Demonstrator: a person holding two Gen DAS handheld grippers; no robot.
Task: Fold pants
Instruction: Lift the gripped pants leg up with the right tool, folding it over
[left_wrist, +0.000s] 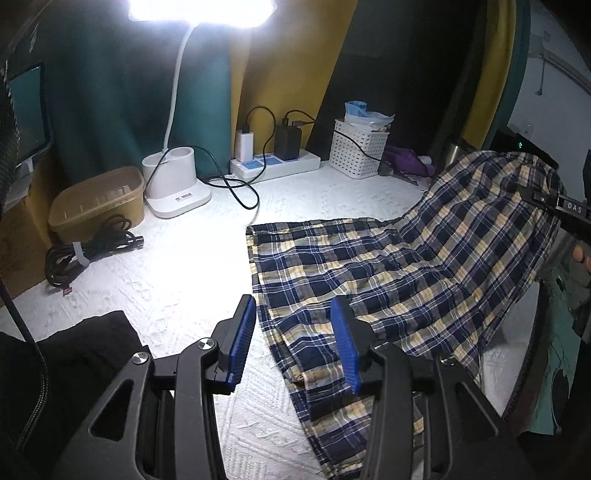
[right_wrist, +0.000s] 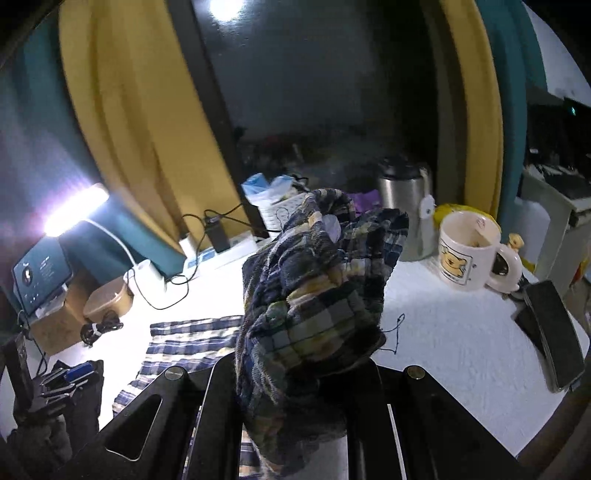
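Note:
The plaid pants (left_wrist: 388, 273), blue, white and yellow, lie partly on the white tabletop (left_wrist: 166, 266), with their right end lifted into the air. My left gripper (left_wrist: 293, 314) is open and empty, its blue pads (left_wrist: 242, 332) just above the pants' near edge. My right gripper (left_wrist: 554, 206) shows at the far right of the left wrist view, holding up the raised end. In the right wrist view the bunched plaid cloth (right_wrist: 314, 295) fills the space between my right gripper's fingers and hides the fingertips.
At the back stand a white desk lamp (left_wrist: 173, 173), a power strip (left_wrist: 275, 162) with chargers, a white basket (left_wrist: 358, 147) and a tan box (left_wrist: 99, 199). A coiled cable (left_wrist: 88, 247) lies left. A bear mug (right_wrist: 469, 251), steel flask (right_wrist: 402, 192) and phone (right_wrist: 550, 328) sit right.

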